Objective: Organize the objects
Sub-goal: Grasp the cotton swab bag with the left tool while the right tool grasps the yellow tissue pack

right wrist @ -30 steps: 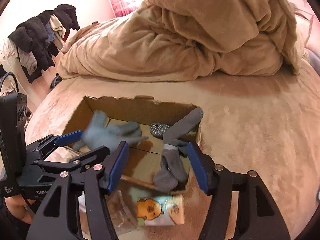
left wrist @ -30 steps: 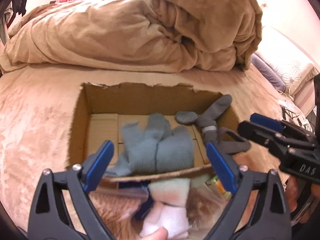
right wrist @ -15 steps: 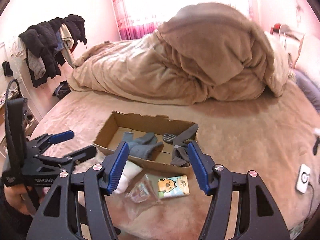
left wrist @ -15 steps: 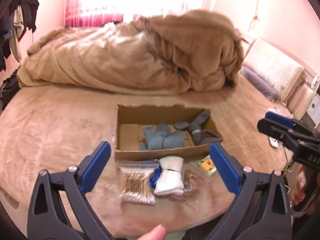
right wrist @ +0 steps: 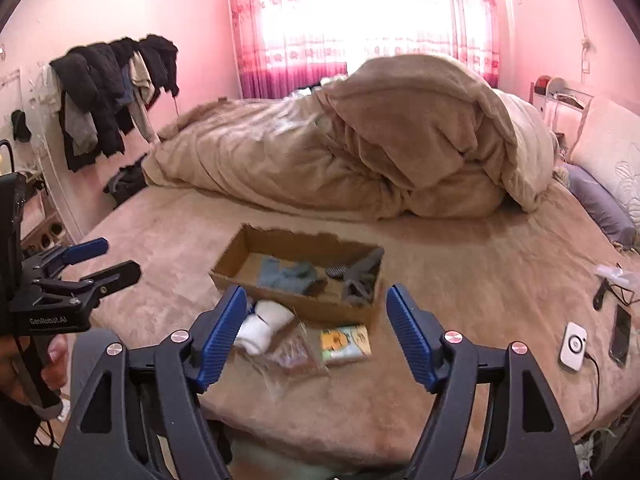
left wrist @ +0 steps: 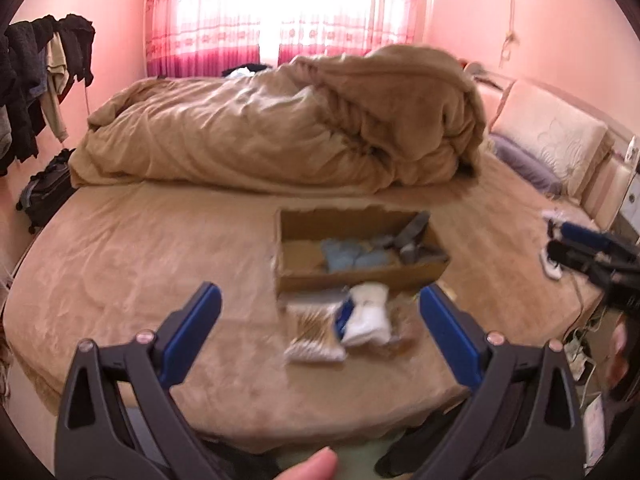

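An open cardboard box [left wrist: 362, 274] [right wrist: 296, 298] sits on the bed. It holds blue-grey socks [left wrist: 348, 256] [right wrist: 286, 274] and dark grey socks [left wrist: 416, 236] [right wrist: 360, 276]. In front of the box lie a white sock roll [left wrist: 368, 314] [right wrist: 264, 324], a clear bag of cotton swabs [left wrist: 314, 330], a crumpled clear bag [right wrist: 292, 350] and a small packet with a cartoon print [right wrist: 346, 344]. My left gripper [left wrist: 320, 328] [right wrist: 96, 260] is open and empty, well back from the items. My right gripper [right wrist: 316, 326] [left wrist: 576, 240] is open and empty too.
A heaped tan duvet [left wrist: 288, 132] fills the far side of the bed. Pillows [left wrist: 552, 148] lie at the right. A white charger [right wrist: 573, 346], a phone [right wrist: 620, 334] and cables lie on the bed's right side. Clothes [right wrist: 112, 84] hang at the left wall.
Both grippers have pulled far back and up from the box. The blue-grey socks now lie inside the box. The whole bed has come into view.
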`<state>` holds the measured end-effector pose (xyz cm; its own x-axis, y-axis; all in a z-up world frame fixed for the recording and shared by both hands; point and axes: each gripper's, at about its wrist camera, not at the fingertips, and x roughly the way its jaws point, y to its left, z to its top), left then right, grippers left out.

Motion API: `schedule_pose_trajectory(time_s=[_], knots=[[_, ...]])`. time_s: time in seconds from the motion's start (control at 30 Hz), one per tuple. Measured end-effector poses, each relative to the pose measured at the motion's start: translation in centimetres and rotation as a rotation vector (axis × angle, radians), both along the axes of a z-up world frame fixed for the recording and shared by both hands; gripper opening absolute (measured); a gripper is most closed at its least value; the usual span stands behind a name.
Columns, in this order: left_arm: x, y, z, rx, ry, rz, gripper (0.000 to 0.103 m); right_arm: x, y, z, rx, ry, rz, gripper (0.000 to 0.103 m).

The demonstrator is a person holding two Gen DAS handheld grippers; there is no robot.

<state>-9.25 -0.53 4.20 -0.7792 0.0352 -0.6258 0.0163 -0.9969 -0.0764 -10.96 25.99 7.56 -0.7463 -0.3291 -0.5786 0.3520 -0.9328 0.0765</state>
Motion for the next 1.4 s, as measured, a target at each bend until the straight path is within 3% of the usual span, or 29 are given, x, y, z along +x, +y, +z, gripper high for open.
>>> schedule_pose_trajectory(time_s=[0.27,0.43,0.6,0.73,1.03,1.17,1.3,1.4], knots=[[0.1,-1.9,-8.4,-0.004,-0.157,0.049,0.100,1.0,1.9,-4.1,-0.014,-0.079,-0.022,0.080],[-1.7,-1.8,-11.6,-0.010,-0.159,0.057,0.100,-0.3,2.1,-7.9,0.026,-0.108,-0.022,0.080],[-4.1,-0.9,-12.9,-0.003,-0.167,0.031,0.100,-3.8,1.4,-12.1,0.041,-0.177,-0.020,0.080],[-6.5,-1.5,-14.0,0.099,-0.195,0.017,0.100,-5.8,0.8,-13.9,0.030,-0.193,-0.014,0.080],[-9.5,-1.7,-16.3,0.099,-0.231,0.005,0.099,-9.6,-0.6,-16.5,0.058,-0.224,-0.009,0.080],[-10.0,-1.4,-17.3,0.082,-0.258,-0.010,0.093,-10.4,-1.2,-17.3,0.066,-0.240,-0.004,0.080],[-10.5,-1.4,-18.4,0.090,-0.293,-0.030,0.090,-10.8,-1.5,-18.6,0.061,-0.273,-0.010,0.073],[-10.5,-1.5,-18.1,0.091,-0.290,-0.035,0.077,-10.9,-1.5,-18.9,0.052,-0.280,-0.018,0.069]])
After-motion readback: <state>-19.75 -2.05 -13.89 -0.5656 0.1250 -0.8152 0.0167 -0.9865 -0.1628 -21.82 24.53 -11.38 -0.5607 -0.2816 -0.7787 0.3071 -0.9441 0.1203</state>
